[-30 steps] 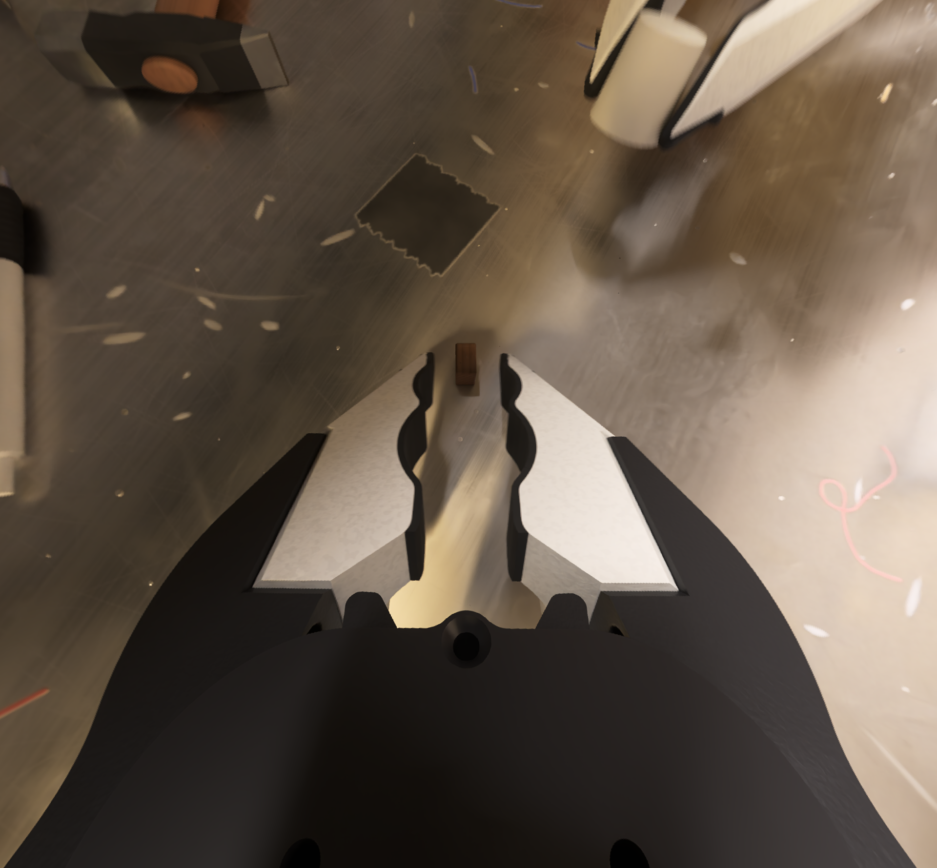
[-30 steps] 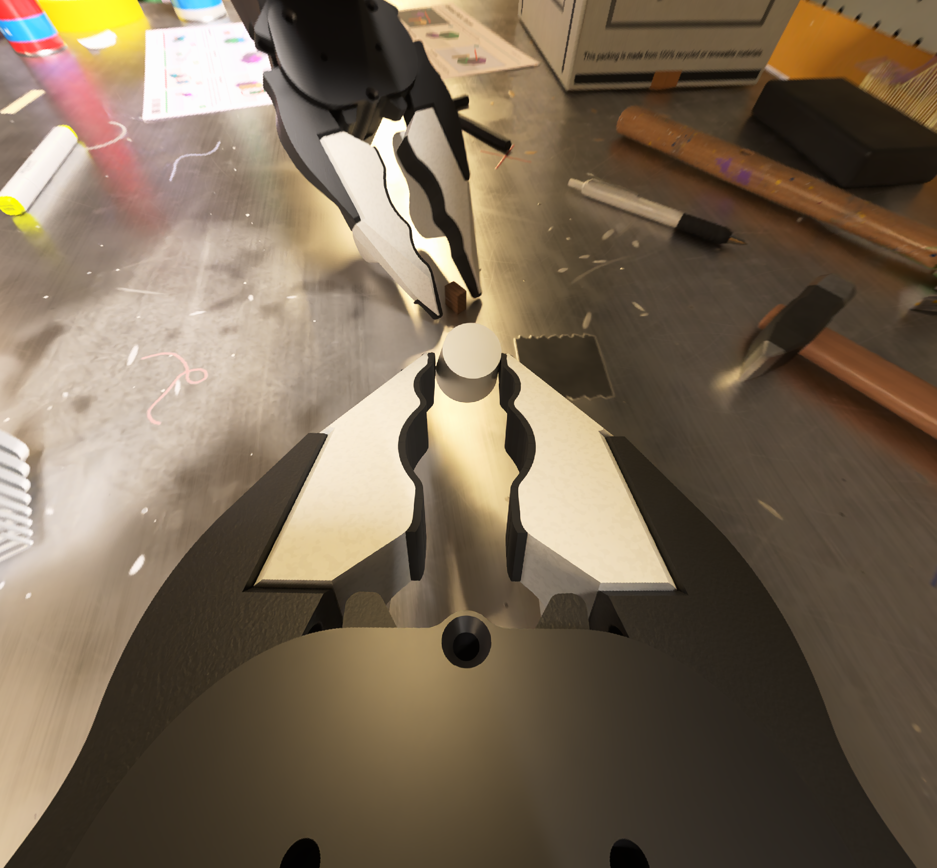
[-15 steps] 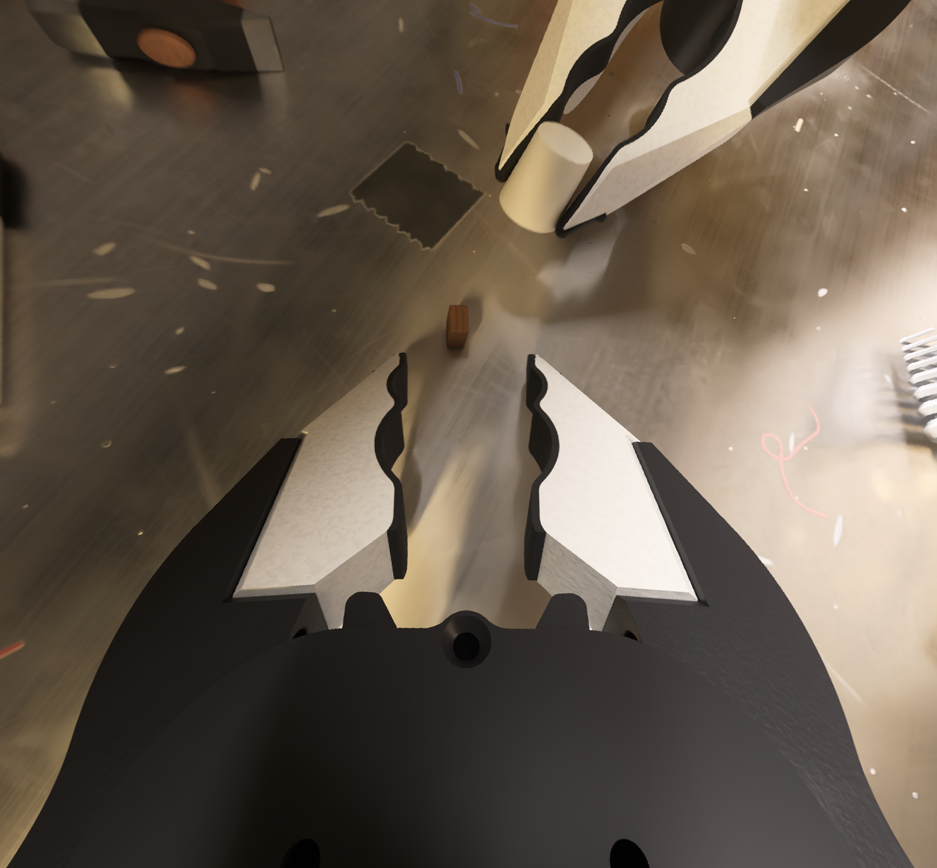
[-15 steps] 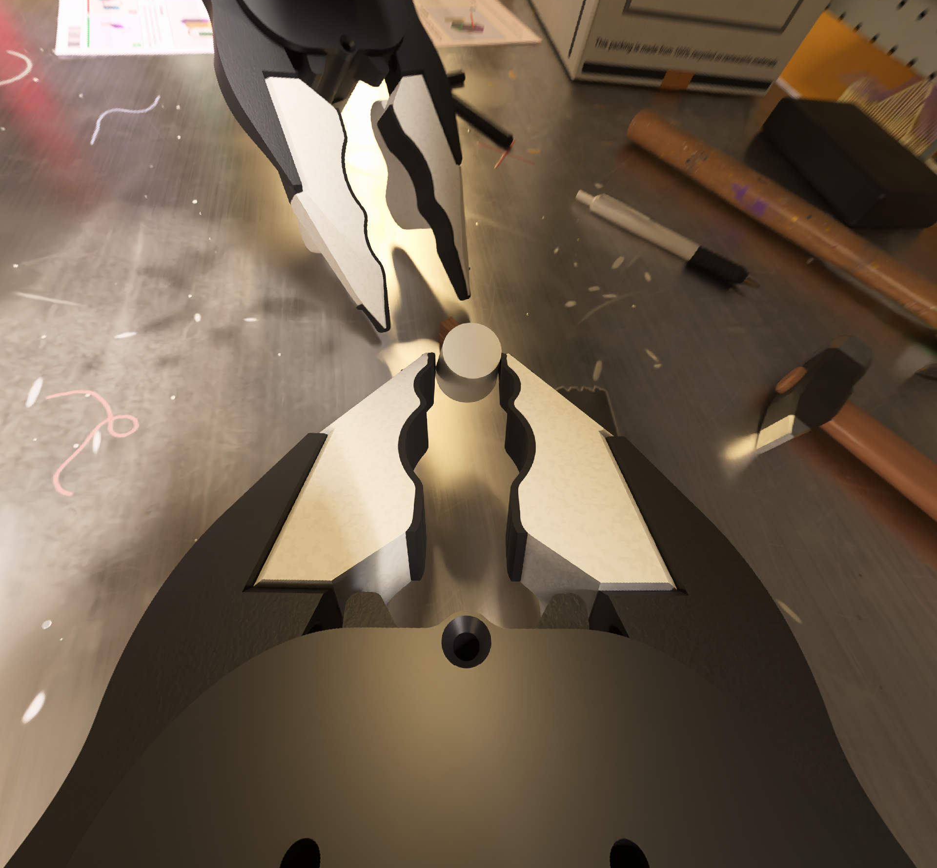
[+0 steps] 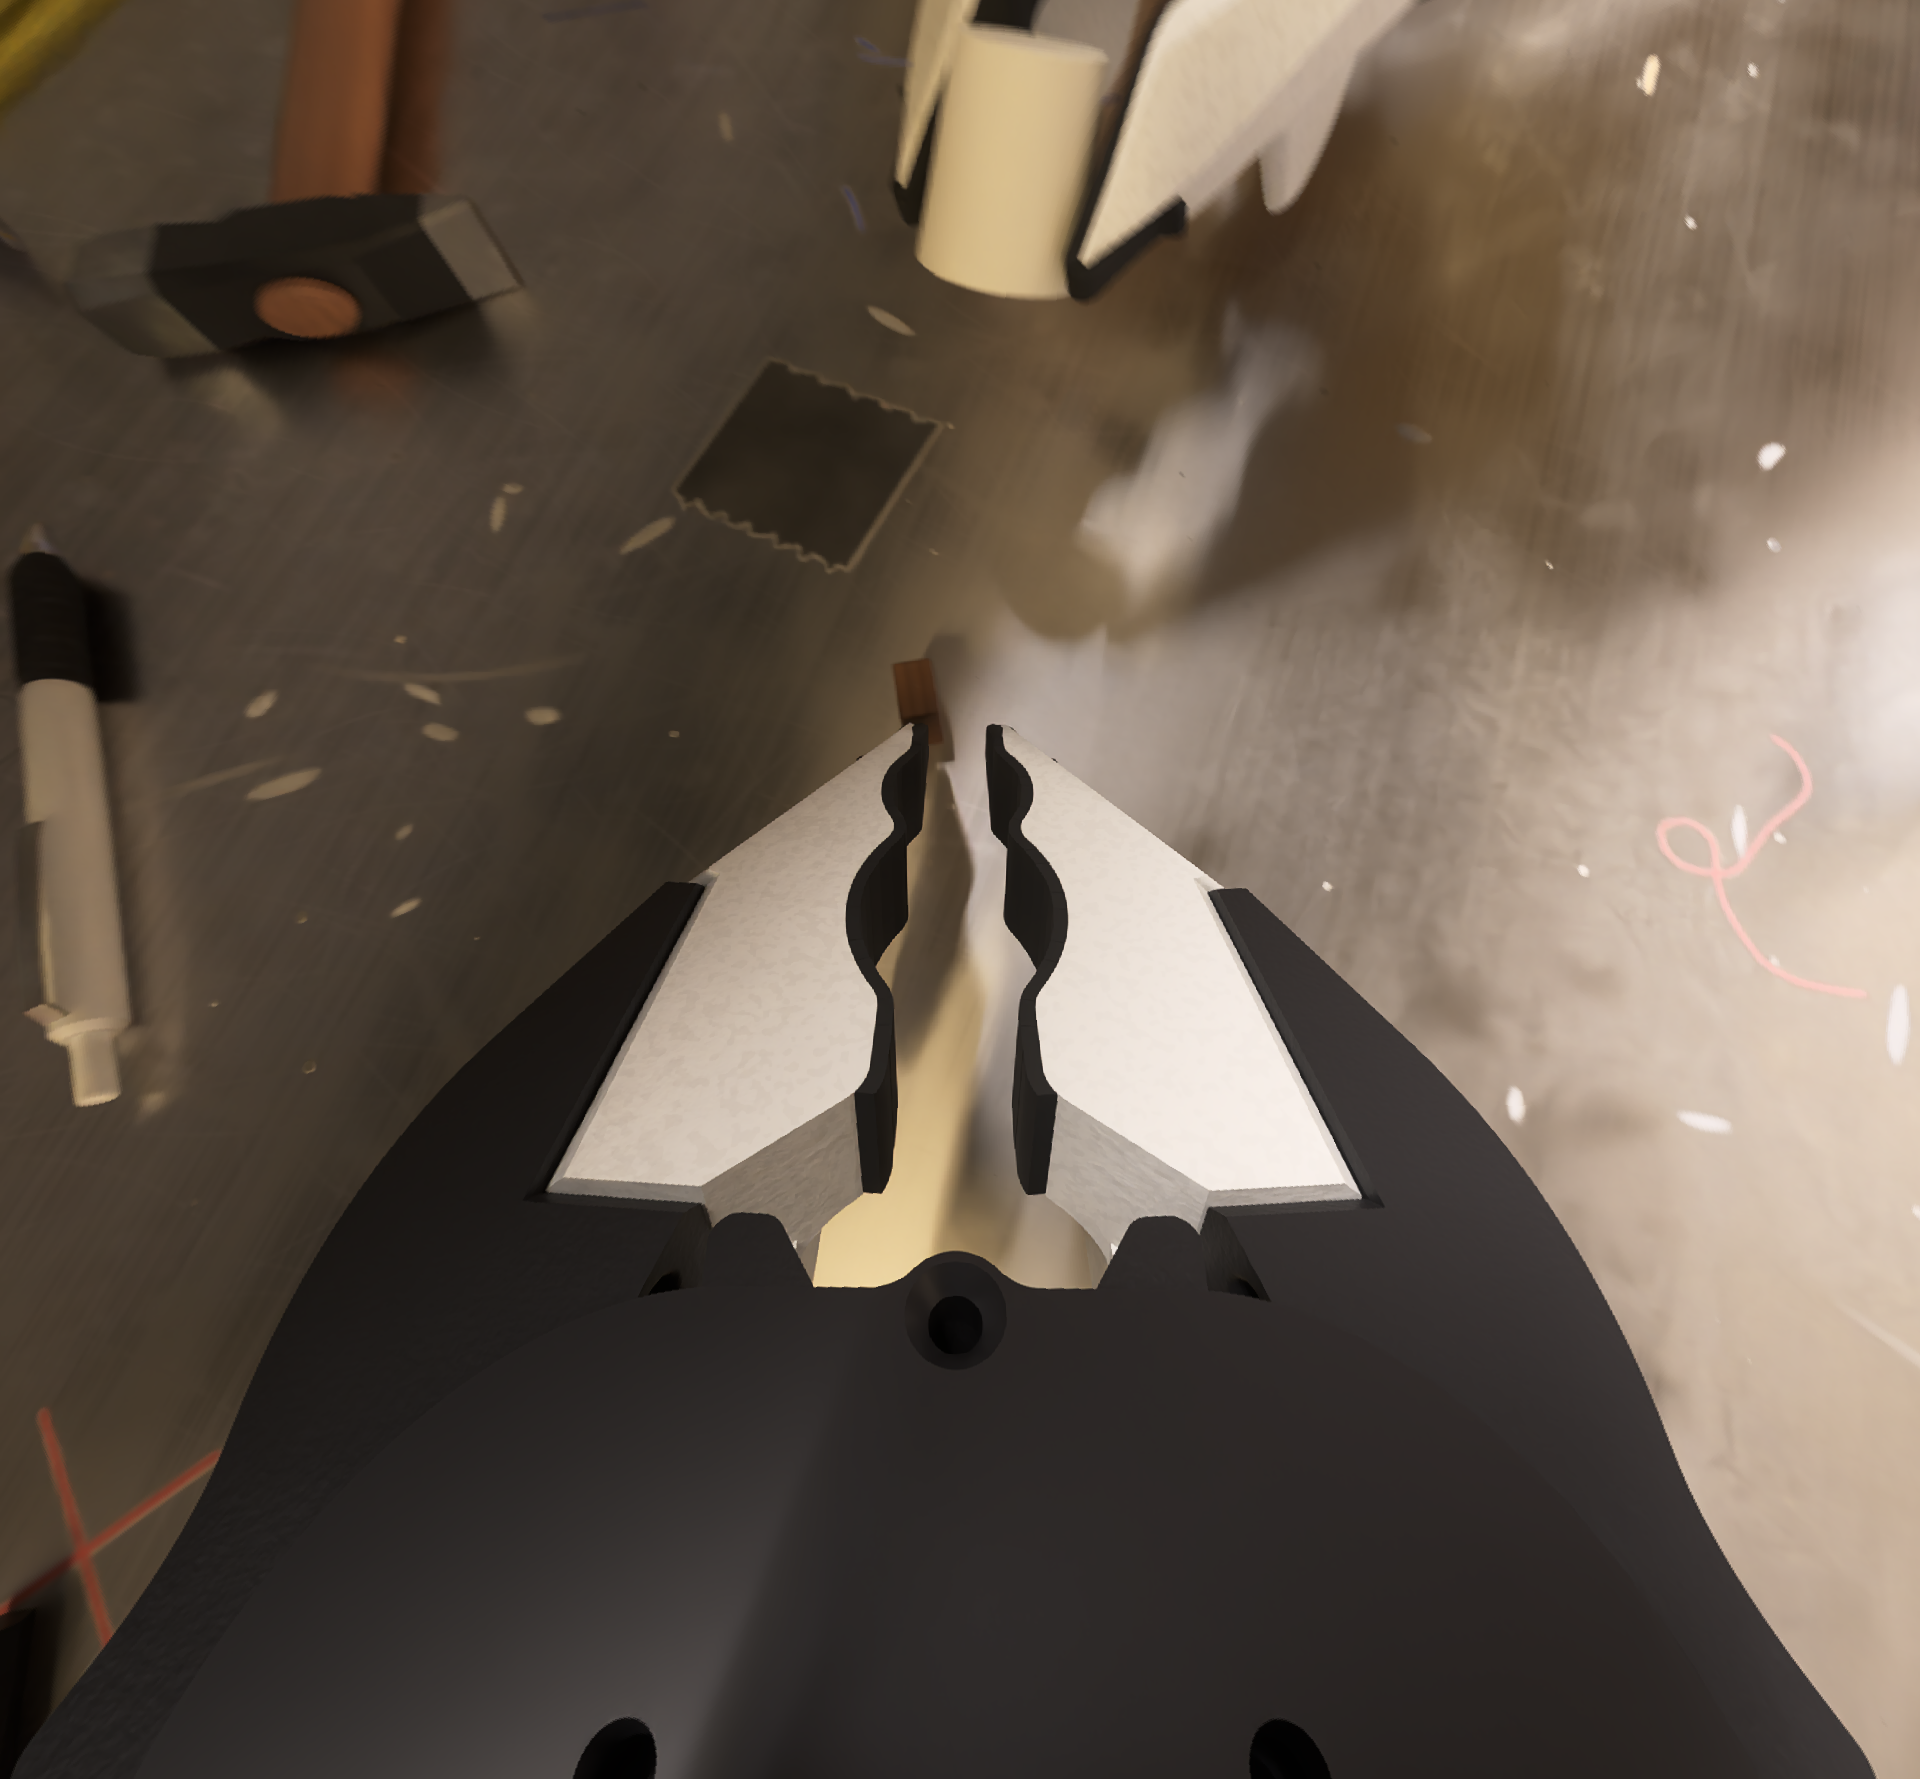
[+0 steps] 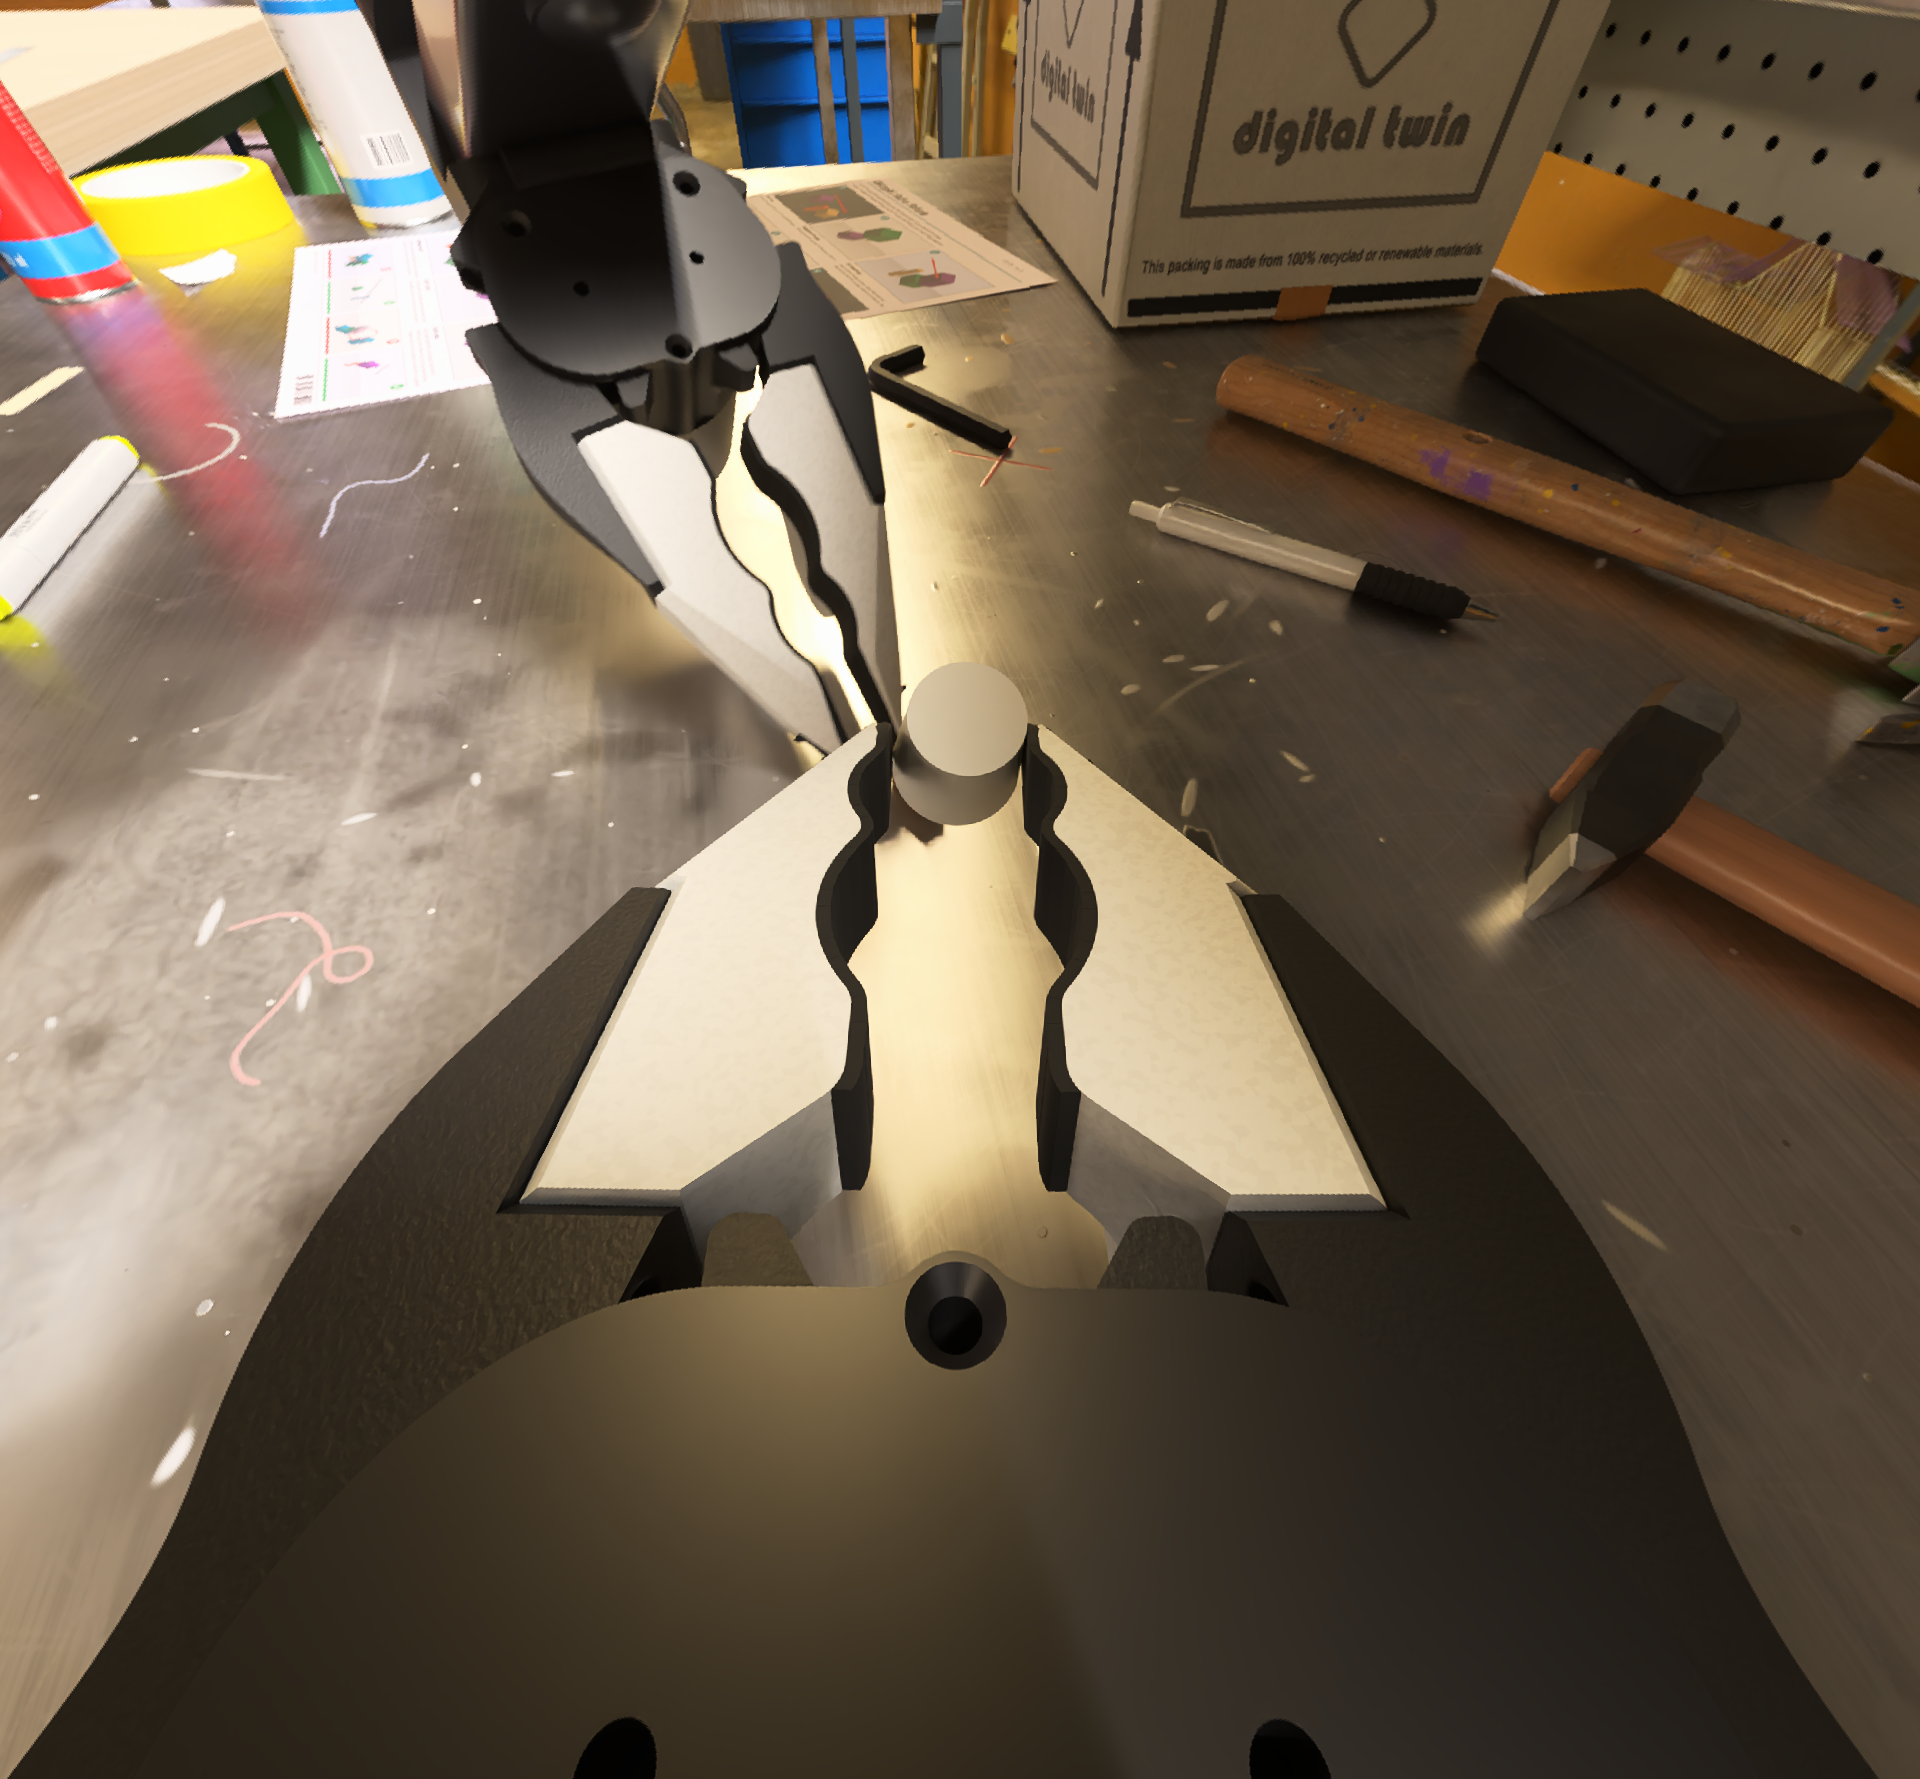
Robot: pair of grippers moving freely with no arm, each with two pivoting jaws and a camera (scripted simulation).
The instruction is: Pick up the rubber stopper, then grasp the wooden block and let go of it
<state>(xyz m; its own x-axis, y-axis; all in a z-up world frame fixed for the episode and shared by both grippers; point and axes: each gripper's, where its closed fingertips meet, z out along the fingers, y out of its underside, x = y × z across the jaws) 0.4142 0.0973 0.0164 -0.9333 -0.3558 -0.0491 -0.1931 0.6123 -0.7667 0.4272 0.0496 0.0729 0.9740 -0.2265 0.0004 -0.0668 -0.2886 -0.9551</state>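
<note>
The wooden block (image 5: 914, 693) is a tiny brown piece on the metal table, just beyond my left fingertip and partly hidden by it. My left gripper (image 5: 956, 742) has its jaws almost together with nothing between them; it also shows in the right wrist view (image 6: 854, 730), tips down at the table. My right gripper (image 6: 956, 753) is shut on the rubber stopper (image 6: 961, 742), a pale cylinder held off the table. In the left wrist view the right gripper (image 5: 1003, 259) hangs at the top with the stopper (image 5: 1003, 160). The block is hidden in the right wrist view.
A hammer (image 5: 301, 285) (image 6: 1631, 804) and a pen (image 5: 68, 825) (image 6: 1309, 560) lie near. A dark square patch (image 5: 810, 472) is on the table. A cardboard box (image 6: 1299, 67), a long wooden handle (image 6: 1558, 493), a black slab (image 6: 1662, 389) and a hex key (image 6: 935, 399) are farther back.
The left jaws stood around the block, then opened wide and drew back, and now have narrowed almost shut with the tips back beside the block. The right gripper kept the stopper and shifted.
</note>
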